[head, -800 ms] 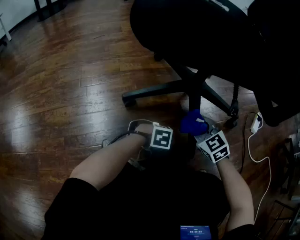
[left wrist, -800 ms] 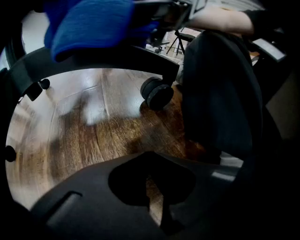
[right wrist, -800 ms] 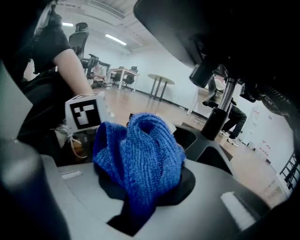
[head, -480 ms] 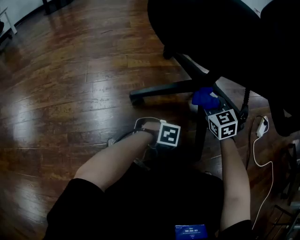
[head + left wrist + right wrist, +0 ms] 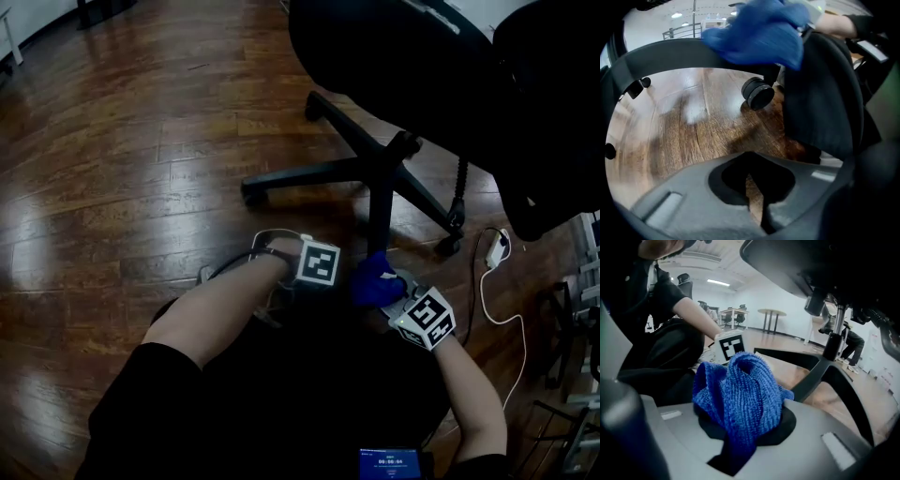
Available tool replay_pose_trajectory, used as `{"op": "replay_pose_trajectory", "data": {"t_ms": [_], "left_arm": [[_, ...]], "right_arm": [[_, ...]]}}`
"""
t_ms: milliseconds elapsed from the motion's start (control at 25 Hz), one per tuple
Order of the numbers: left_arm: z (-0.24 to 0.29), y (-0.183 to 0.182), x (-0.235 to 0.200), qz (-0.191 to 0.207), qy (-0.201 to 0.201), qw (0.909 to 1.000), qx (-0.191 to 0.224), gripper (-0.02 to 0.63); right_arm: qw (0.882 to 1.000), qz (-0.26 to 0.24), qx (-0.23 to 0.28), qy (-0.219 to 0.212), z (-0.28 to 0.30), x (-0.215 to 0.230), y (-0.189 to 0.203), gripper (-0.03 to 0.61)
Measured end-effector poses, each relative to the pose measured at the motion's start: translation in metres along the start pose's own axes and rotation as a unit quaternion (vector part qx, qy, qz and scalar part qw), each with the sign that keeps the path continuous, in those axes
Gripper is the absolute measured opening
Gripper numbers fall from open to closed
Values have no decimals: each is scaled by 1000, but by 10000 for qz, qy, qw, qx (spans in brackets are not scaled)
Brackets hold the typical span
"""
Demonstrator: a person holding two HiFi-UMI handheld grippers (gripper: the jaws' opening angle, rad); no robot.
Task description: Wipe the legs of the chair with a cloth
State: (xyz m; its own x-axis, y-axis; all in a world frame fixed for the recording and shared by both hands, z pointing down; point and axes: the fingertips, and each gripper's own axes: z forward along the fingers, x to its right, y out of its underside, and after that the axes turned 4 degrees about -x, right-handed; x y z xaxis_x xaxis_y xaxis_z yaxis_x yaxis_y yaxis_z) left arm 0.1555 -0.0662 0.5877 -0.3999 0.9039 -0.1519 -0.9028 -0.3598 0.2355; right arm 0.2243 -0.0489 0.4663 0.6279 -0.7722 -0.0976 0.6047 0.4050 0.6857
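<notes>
Gripping the cloth: the right gripper [image 5: 736, 451] has its jaws closed on a bunched blue cloth [image 5: 738, 390], which bulges out above them.
Cloth's place: in the head view it sits at the near end of the chair leg [image 5: 379, 211] that points toward the person; whether it presses on the leg is unclear.
Left gripper [image 5: 757, 206]: jaws together with nothing between them, aimed steeply down at the wooden floor [image 5: 693, 131], close beside the other gripper.
Left gripper view only: a black caster [image 5: 758, 93] resting on the floor, with the cloth above it at the top edge.
Right gripper view only: the chair's centre column [image 5: 833, 341] rising to the seat, and desks far off across the room.
Head view only: a white cable [image 5: 511, 314] on the floor to the right of the chair, and a second leg [image 5: 309, 174] reaching left.
Cut off: the seat [image 5: 394, 47] runs out of the top edge.
Hard to make out: from above, the marker cubes [image 5: 319, 263] cover both sets of jaws.
</notes>
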Motion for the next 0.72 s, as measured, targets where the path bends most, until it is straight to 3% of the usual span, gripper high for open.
{"op": "replay_pose_trajectory", "data": {"t_ms": [120,240,480,720], "left_arm": [[0,-1,3,19,-22,10000,-51,1],[2,-7,4,145,-61,9999,-68,1],[0,-9,3,209,211,9996,-10,1],[-3,-14,3,262,360,9989,152,1]], "right_arm": [[9994,-205,-201,-196,-3,-18,11,81],[9993,-308,-230,-15,0,-8,7,81],[9924,42,157,1224,17,76,-34,81],[9715,539,372,2280,29,189,-83,83]]}}
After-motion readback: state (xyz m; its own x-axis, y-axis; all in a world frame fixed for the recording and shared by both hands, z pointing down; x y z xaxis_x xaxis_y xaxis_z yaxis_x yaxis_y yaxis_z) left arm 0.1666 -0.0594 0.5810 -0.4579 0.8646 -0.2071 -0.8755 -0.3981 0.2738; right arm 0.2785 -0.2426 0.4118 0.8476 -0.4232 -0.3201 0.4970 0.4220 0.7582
